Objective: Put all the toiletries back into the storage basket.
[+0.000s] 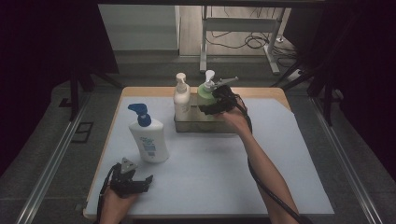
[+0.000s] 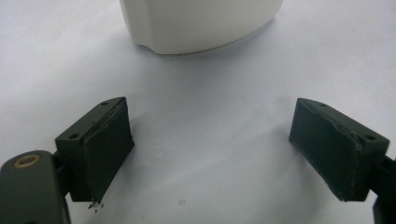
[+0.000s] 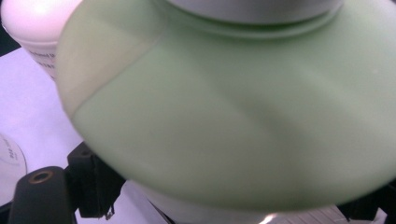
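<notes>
A person's right gripper [image 1: 215, 99] clasps a green pump bottle [image 1: 204, 95] at the shoulder, its jaws set wide around the body, as the bottle stands in a clear tray [image 1: 183, 125] at the far side of the table [image 1: 280, 95], just beside a white pump bottle [image 1: 181, 99] in the same tray. In the right gripper view the green shoulder bulges out over both black jaws, one pad [image 3: 95, 186] pressed close under the curve. The grip sits high on a rounded, smooth surface, so the bottle could slide down through the jaws if lifted, or tip against its white neighbour and knock it over inside the tray. The pump head [image 1: 209, 78] juts up close to the gripper and could be pressed by accident, spilling the contents. Nearer the person, the left gripper [image 1: 140, 183] rests low over the pale mat [image 1: 210, 168] with its jaws spread apart and nothing between them, pointing at the base of a white bottle with a blue pump [image 1: 147, 136]; a careless nudge forward there could topple that tall bottle
</notes>
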Demonstrator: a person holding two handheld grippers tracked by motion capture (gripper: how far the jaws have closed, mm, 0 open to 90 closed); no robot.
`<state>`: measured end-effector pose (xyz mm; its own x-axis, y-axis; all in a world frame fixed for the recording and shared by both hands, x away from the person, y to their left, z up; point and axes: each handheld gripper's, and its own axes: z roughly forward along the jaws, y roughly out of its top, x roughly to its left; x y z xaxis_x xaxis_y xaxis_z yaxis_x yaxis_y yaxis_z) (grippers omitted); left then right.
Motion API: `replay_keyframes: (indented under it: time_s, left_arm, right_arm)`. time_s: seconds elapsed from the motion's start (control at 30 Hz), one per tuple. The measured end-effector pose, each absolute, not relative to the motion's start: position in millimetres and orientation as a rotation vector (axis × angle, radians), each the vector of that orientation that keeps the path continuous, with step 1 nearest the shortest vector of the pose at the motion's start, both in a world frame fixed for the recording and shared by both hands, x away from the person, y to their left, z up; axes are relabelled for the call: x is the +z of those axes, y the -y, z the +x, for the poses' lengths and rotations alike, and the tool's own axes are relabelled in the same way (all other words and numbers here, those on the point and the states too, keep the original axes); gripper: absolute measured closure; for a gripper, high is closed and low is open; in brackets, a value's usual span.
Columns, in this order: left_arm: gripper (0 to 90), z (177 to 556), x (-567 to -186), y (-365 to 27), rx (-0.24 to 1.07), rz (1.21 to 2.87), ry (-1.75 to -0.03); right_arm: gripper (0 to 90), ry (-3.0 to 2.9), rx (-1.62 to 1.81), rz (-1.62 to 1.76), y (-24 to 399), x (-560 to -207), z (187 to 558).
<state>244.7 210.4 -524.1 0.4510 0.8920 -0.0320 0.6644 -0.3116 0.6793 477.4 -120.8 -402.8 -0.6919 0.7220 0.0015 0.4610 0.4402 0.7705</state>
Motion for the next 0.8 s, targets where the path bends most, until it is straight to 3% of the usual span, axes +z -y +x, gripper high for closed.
replay_keyframes:
  time_s: [0.8]
  left_arm:
    - [12.5, 244.7, -524.0, -210.3, 0.469, 2.078, -1.296]
  right_arm:
    - [13.2, -2.384, 1.104, 0.999, 110.7, -414.1, 476.5]
